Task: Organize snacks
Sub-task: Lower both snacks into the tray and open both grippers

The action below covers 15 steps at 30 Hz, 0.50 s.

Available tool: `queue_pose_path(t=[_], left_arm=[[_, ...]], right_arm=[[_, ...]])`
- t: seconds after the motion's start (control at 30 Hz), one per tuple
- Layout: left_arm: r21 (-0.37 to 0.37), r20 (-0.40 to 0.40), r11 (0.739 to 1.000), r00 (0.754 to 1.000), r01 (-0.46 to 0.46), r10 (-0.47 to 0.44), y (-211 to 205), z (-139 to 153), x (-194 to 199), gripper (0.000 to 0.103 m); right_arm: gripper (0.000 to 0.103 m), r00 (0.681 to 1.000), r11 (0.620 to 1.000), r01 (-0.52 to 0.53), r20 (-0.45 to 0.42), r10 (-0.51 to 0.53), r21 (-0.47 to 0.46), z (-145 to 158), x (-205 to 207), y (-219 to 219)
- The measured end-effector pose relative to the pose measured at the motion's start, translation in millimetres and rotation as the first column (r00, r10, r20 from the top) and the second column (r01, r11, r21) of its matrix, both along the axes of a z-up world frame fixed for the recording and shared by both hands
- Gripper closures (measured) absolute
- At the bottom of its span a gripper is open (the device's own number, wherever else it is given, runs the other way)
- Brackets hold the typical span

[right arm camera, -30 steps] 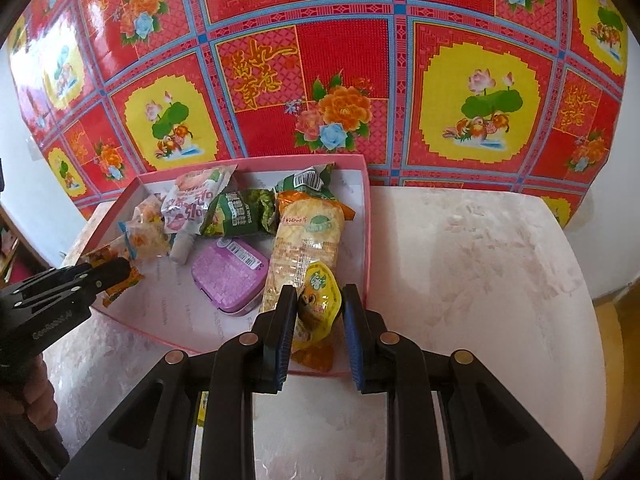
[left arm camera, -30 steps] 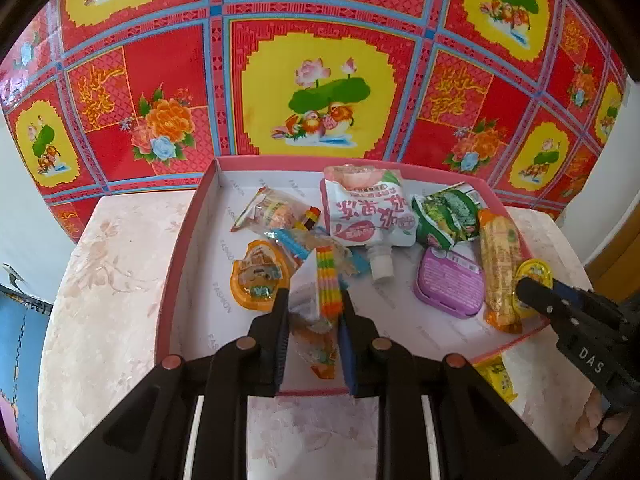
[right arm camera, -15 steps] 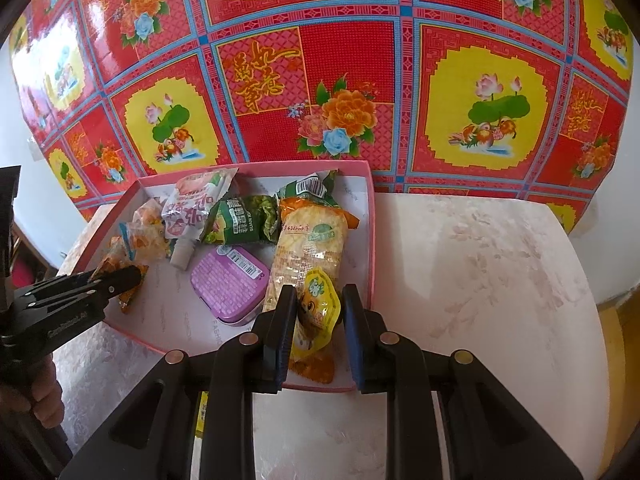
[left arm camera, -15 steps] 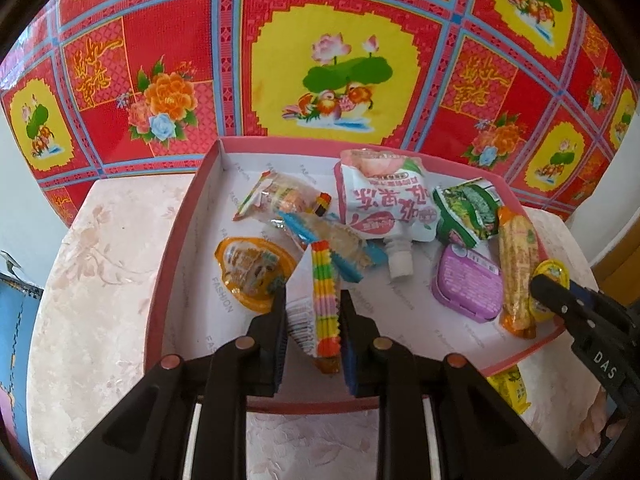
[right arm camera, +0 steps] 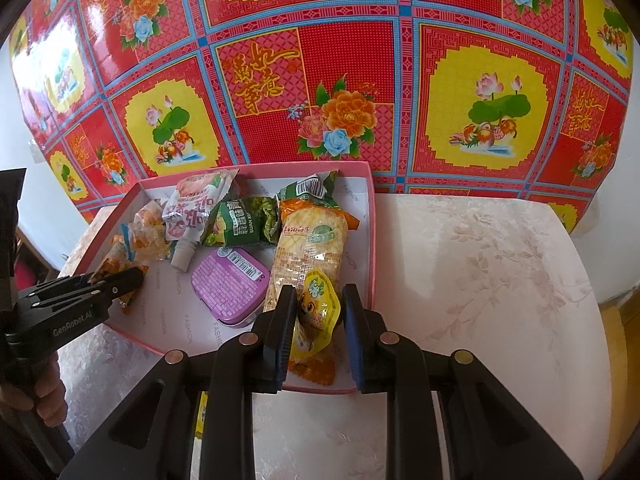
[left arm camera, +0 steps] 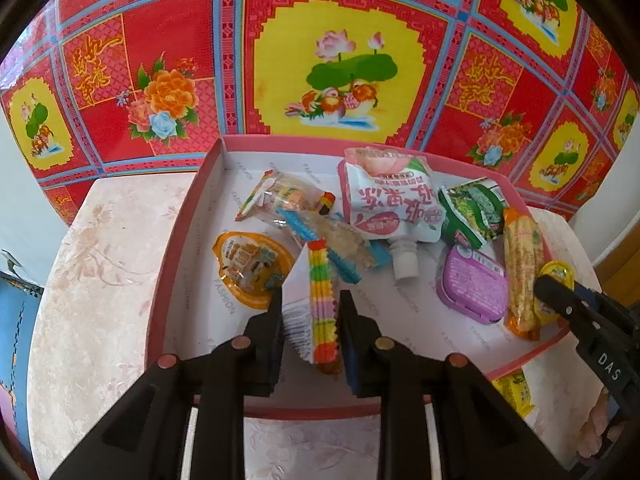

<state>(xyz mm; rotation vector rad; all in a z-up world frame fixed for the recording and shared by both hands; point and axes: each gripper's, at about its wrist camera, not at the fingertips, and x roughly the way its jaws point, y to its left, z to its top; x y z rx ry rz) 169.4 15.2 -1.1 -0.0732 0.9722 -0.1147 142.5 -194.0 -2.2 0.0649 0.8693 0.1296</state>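
A pink box (left arm camera: 188, 216) with a white inside holds several snacks on a pale floral table. My left gripper (left arm camera: 310, 312) is shut on a rainbow-striped candy packet (left arm camera: 320, 300) and holds it over the box's near left part. My right gripper (right arm camera: 318, 312) is shut on a small yellow jelly cup (right arm camera: 318, 308), held over the box's near right corner above a long orange cracker packet (right arm camera: 308, 244). The box (right arm camera: 370, 240) also holds a white spout pouch (left arm camera: 386, 204), a green packet (left arm camera: 474, 210), a purple tin (left arm camera: 472, 284) and an orange jelly cup (left arm camera: 250, 266).
A yellow packet (left arm camera: 514, 392) lies on the table (left arm camera: 92, 280) outside the box's near right edge. A red and yellow patterned cloth (right arm camera: 320, 80) hangs behind the table. The bare tabletop (right arm camera: 480, 280) stretches right of the box.
Both grippers moved forward and further over the box with their snacks still held. The left gripper's striped packet now hangs over the box floor, past its near wall.
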Motion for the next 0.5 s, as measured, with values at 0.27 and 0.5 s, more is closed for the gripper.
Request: queue_pose_path(t=[0.27,0.5], left_arm=[[0.03,0.002,0.999,1.0,-0.02,0.02,-0.6,3.2,-5.8,0.061],[0.008,0.002,1.0,1.0,-0.012,0.012,-0.9,6.1,-15.5,0.058]], right_arm=[[0.079,1.0,1.0,0.012,-0.007,-0.012,0.023,0.3,-0.1,-1.5],[0.071,1.0,0.998,0.014,-0.011,-0.014,0.062,1.5,-4.1,-4.4]])
